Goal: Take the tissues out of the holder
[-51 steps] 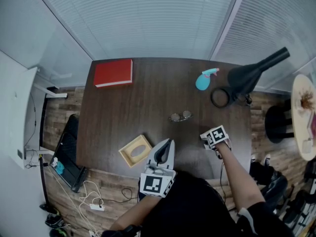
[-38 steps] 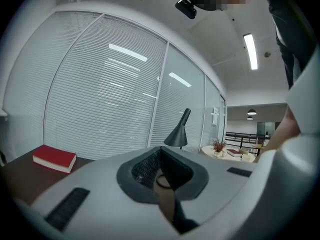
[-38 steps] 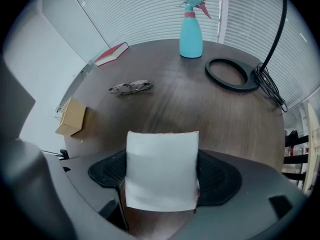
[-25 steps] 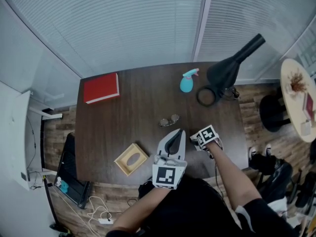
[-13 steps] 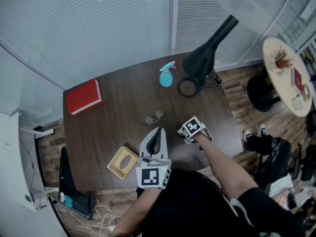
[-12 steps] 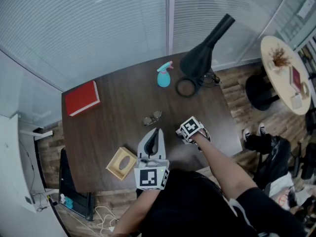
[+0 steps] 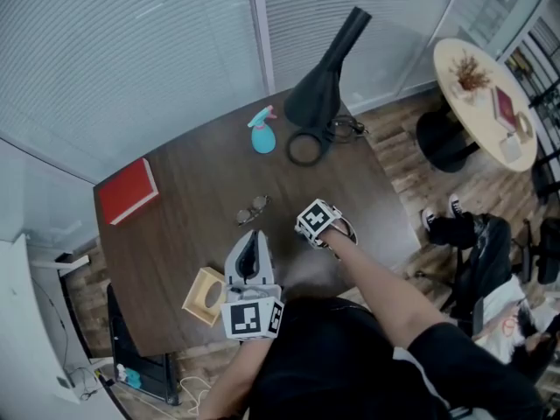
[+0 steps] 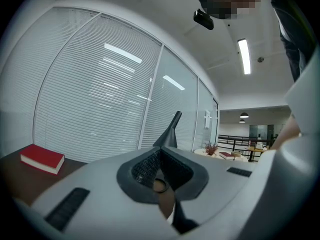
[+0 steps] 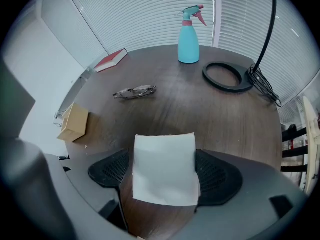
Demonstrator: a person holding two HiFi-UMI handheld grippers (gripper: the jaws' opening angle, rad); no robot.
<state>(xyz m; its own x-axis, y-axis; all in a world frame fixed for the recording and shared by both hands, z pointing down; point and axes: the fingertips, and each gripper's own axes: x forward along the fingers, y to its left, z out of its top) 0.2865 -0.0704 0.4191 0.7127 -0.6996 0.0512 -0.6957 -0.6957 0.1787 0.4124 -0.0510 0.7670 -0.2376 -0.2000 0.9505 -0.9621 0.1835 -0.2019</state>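
Observation:
The wooden tissue holder [image 7: 206,294] lies at the table's near left corner; in the right gripper view the holder [image 9: 74,121] is far off to the left. My right gripper [image 9: 164,173] is shut on a folded white tissue [image 9: 164,159], which it holds just above the dark table top. In the head view only the right gripper's marker cube [image 7: 315,222] shows, near the table's front middle. My left gripper [image 7: 253,238] hovers just right of the holder, jaws together, nothing in them. The left gripper [image 8: 162,186] points out over the table toward the blinds.
A pair of glasses [image 7: 252,208] lies mid-table. Beyond it stand a teal spray bottle [image 7: 261,133] and a black lamp [image 7: 319,86] with a ring base [image 7: 305,149] and cable. A red book [image 7: 127,191] lies at the far left corner. A round side table [image 7: 486,94] stands to the right.
The head view has swung, so the table now sits lower left and turned. Both grippers keep about the same places near the table's front edge, and the right one still holds the tissue.

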